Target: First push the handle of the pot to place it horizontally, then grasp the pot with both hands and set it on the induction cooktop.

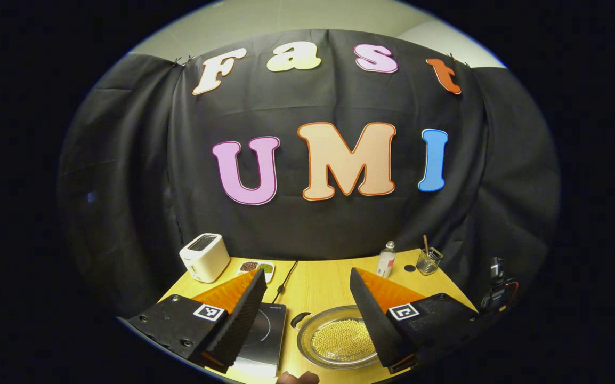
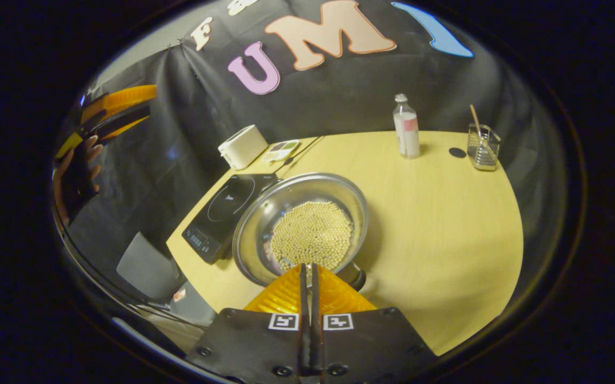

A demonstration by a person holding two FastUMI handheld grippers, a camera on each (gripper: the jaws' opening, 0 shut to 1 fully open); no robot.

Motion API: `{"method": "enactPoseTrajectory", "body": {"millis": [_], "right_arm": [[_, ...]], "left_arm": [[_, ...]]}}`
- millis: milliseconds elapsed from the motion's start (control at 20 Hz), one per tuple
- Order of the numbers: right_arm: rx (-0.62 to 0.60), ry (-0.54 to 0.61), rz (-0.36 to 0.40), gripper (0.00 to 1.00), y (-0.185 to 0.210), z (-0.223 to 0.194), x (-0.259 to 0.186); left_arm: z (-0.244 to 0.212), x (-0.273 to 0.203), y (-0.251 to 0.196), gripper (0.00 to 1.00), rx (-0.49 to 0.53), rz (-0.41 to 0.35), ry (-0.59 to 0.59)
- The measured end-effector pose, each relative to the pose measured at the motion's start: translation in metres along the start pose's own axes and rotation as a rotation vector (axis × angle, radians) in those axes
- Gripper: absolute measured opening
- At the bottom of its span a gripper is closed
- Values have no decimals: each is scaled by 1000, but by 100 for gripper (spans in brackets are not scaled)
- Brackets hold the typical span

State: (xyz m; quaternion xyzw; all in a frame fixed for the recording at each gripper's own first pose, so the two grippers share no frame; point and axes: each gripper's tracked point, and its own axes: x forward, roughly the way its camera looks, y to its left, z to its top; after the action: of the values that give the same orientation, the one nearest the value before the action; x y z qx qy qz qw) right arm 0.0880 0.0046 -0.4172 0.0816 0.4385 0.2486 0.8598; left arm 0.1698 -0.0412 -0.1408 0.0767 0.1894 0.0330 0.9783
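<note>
right gripper [image 2: 307,274]: jaws pressed together at pot [image 2: 265,224] rim (blunt tip to push handle [image 2: 359,277]) | left gripper [image 1: 305,304]: jaws spread, above pot, waiting | cooktop [image 2: 222,210] touching pot

The worktop [image 2: 446,224] is pale yellow wood grain. On it the pot [image 2: 265,224] is shiny silver metal, filled with small yellowish-tan beads [image 2: 313,234] — its handle [image 1: 299,319] is black. The induction cooktop [image 2: 222,210] is glossy black with a thin white ring on its face. The toaster [image 1: 204,257] is cream-white with a dark slot on top. A small white dish [image 1: 258,266] holds brown and green portions. The bottle [image 2: 406,128] is clear with a white-and-pink label — and the wire holder [image 2: 482,146] is silvery.
</note>
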Motion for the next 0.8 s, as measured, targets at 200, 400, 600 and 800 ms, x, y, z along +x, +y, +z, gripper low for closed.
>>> {"method": "enactPoseTrajectory", "body": {"millis": [200, 400, 600, 800], "right_arm": [[-35, 100, 37, 0, 7, -29, 11], [-111, 206, 36, 3, 4, -56, 22], [-154, 254, 7, 3, -6, -67, 28], [-160, 267, -7, 2, -13, -68, 29]], "left_arm": [[-2, 1, -1, 96, 6, 2, 10], [-1, 0, -5, 94, 20, -6, 11], [-1, -1, -5, 96, 26, -2, 10], [-4, -3, -3, 96, 23, 5, 15]]}}
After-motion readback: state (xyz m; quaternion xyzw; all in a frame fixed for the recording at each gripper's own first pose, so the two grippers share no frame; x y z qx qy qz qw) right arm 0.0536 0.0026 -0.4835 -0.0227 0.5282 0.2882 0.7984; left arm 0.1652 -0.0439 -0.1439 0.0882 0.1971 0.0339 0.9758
